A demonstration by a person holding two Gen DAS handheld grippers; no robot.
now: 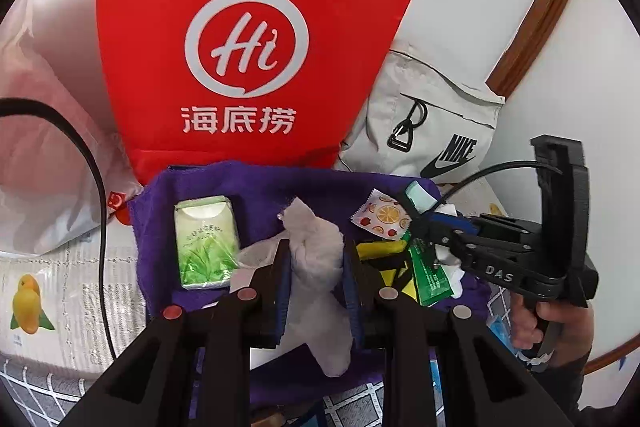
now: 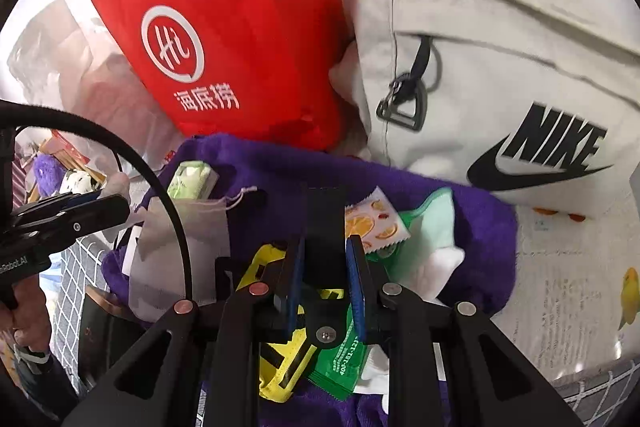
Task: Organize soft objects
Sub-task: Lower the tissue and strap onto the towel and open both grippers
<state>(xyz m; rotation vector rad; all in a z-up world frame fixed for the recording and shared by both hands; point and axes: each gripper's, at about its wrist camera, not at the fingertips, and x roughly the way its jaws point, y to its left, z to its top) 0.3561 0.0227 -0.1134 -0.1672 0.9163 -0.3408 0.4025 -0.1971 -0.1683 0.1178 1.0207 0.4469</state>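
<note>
Left gripper [image 1: 316, 263]: we see its two blue-padded fingers [image 1: 281, 291] closed on one crumpled white cloth pouch [image 1: 320, 259], which hangs down between them above the towel.
Right gripper [image 2: 326, 267]: we see its fingers [image 2: 357, 291] narrowed around a black strip [image 2: 325, 223]; whether they truly pinch it we cannot tell.
Purple towel [image 1: 260, 187]: one, spread flat, carrying the small items.
Tissue pack [image 1: 206, 241]: one green-and-white pack, lying on the towel's left part, just beside the pouch.
Sachets: we count two, one fruit-print sachet [image 2: 376, 223] and one green sachet [image 2: 340, 363], both near the right gripper.
Yellow-and-black item [image 2: 280, 367]: one, lying under the right gripper, touching the green sachet.
Mint-and-white cloth [image 2: 434, 239]: one, on the towel's right part.
Bags: we count two behind the towel, one red bag [image 1: 248, 39] standing upright and one white Nike bag [image 2: 500, 75] beside it.
</note>
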